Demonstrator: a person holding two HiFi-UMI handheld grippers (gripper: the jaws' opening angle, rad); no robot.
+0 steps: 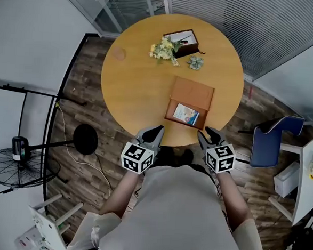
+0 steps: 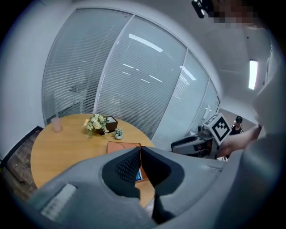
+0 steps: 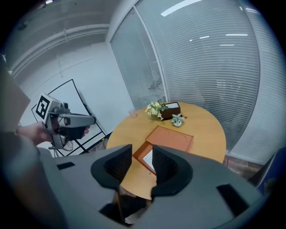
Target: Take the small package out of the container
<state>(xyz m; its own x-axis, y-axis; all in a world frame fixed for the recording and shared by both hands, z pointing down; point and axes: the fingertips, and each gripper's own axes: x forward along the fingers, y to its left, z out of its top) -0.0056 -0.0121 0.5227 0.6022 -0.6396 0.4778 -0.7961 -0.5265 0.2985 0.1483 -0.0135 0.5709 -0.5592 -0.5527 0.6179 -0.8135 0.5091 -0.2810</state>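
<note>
Brown container [image 1: 193, 92] lies open by the surface's [image 1: 132, 83] near edge, with the small package [image 1: 186, 114] flat inside it. A skidding pinch could shove the container off that edge. Both tongs hover just short of the container, tilted down: left tongs [image 1: 155, 131] closed, right tongs [image 1: 210, 134] half-spread and empty.

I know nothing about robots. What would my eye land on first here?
Probably the round wooden table, with an open brown container near its near edge and a small package lying inside. Next, the left gripper and right gripper, each bearing a black-and-white marker cube, hovering at that edge.
</note>
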